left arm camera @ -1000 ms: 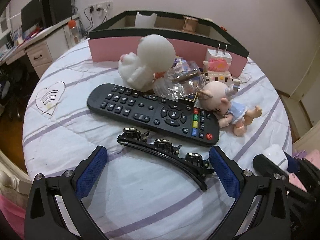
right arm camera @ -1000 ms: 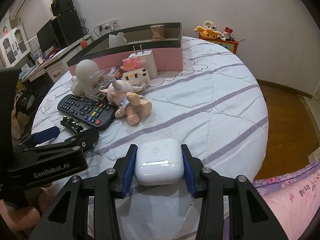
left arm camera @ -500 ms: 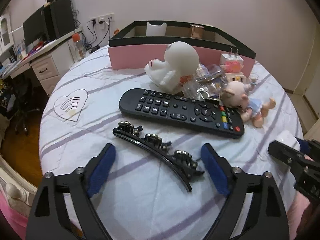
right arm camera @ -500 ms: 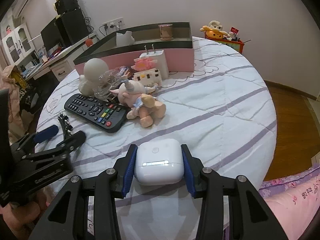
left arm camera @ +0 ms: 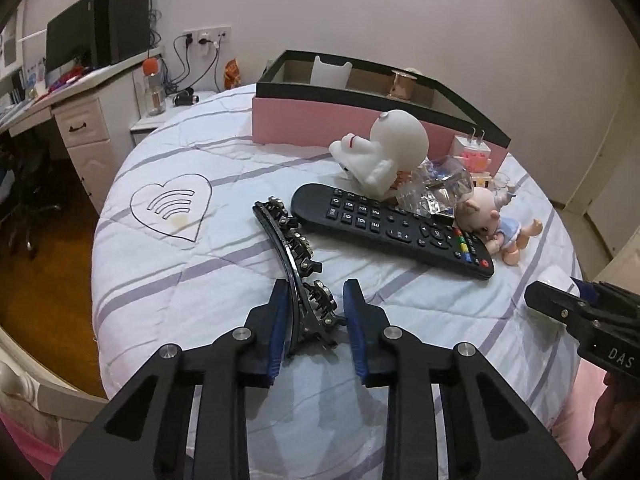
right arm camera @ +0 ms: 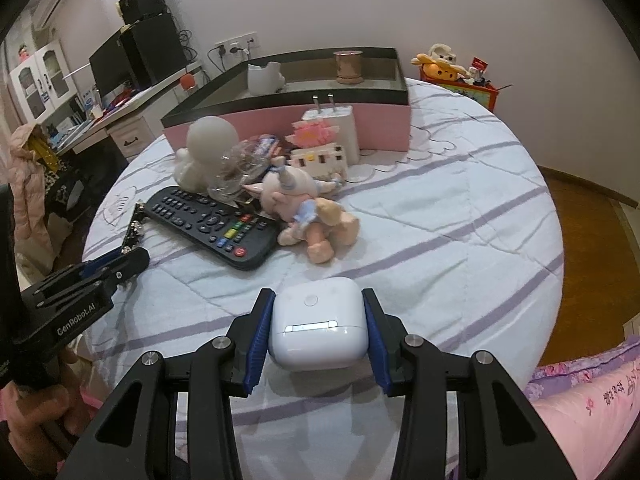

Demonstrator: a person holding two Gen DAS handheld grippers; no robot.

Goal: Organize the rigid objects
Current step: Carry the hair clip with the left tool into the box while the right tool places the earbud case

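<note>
A black hair clip [left arm camera: 292, 256] with metal studs lies on the striped bedspread, its near end between the blue pads of my left gripper [left arm camera: 314, 312], whose jaws are narrowed around it with small gaps. My right gripper [right arm camera: 318, 322] is shut on a white earbud case [right arm camera: 318, 324]. A black remote [left arm camera: 390, 230], a white figurine [left arm camera: 384, 150], a pig doll [left arm camera: 494, 218], a crumpled clear bag [left arm camera: 438, 186] and a white charger [right arm camera: 334, 126] lie in front of a pink box with a black rim [left arm camera: 360, 110].
The box holds a white holder [right arm camera: 262, 76] and a copper cup [right arm camera: 349, 66]. A desk with drawers [left arm camera: 80, 120] and a monitor stand at the left. An orange toy box [right arm camera: 456, 74] sits at the far right. Wooden floor lies around the round bed.
My left gripper has turned and moved in along the hair clip, and its jaws have narrowed around the clip's near end. My right gripper still holds the earbud case.
</note>
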